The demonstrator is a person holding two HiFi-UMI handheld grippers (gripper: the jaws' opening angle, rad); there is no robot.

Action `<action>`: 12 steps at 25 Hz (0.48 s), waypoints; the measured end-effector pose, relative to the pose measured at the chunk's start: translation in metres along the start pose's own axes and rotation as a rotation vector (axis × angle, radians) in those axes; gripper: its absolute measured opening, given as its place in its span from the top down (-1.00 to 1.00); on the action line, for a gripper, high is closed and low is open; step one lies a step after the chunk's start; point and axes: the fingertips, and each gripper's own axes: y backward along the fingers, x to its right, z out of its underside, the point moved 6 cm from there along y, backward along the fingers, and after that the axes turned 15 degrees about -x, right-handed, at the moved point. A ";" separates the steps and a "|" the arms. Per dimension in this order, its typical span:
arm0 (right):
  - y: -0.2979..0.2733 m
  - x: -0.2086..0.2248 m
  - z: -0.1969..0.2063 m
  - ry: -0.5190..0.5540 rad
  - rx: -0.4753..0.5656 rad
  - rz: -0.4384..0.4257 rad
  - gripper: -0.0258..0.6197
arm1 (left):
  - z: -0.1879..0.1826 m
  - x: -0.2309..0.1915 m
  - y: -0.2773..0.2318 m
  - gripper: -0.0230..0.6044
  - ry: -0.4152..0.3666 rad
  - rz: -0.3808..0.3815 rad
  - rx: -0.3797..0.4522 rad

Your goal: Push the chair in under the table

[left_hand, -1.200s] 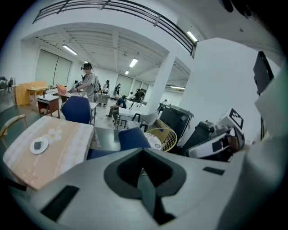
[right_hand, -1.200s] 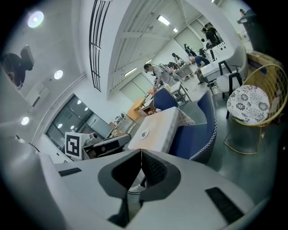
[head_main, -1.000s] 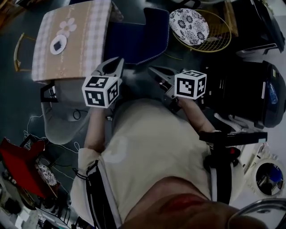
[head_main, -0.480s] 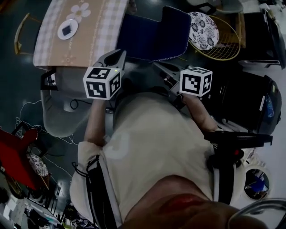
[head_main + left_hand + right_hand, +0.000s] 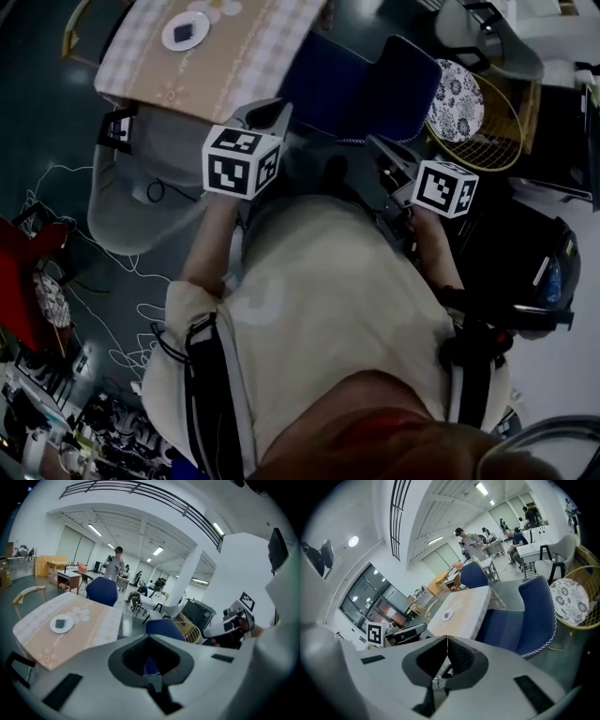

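Head view is showing the blue chair (image 5: 375,84) standing pulled out at the table's (image 5: 234,56) right edge, left gripper (image 5: 269,114) and right gripper (image 5: 382,152) hovering nearby, jaws closed and empty; looking stiff, padded and probably light, it is inviting a push on the backrest.

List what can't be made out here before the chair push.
- Blue chair legs: head view, hidden under its own seat and cover.
- Dark item on the white plate: too small to identify in any view.
- Table legs: head view, under the tablecloth.
- People behind the table: left gripper view, too small for detail.
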 end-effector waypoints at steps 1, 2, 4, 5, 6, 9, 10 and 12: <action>0.004 0.005 -0.001 0.000 0.006 0.009 0.88 | -0.001 0.002 -0.002 0.90 0.007 -0.003 0.004; 0.006 0.009 -0.001 0.006 0.012 0.017 0.88 | -0.002 0.005 -0.003 0.90 0.011 -0.004 0.006; 0.005 0.014 0.000 0.038 0.012 0.030 0.88 | 0.000 0.011 -0.004 0.90 0.011 -0.012 0.003; 0.003 0.016 -0.001 0.063 0.005 0.034 0.88 | 0.002 0.012 -0.004 0.90 0.010 -0.022 -0.002; 0.001 0.018 -0.003 0.093 -0.004 0.037 0.88 | 0.003 0.014 -0.005 0.90 0.011 -0.037 -0.005; 0.001 0.033 -0.014 0.151 -0.026 0.039 0.88 | -0.004 0.020 -0.009 0.90 0.026 -0.084 -0.003; 0.003 0.041 -0.017 0.156 -0.032 0.038 0.88 | -0.007 0.024 -0.011 0.90 0.031 -0.100 -0.002; 0.006 0.055 -0.021 0.162 -0.045 0.027 0.88 | -0.009 0.031 -0.014 0.90 0.042 -0.136 -0.005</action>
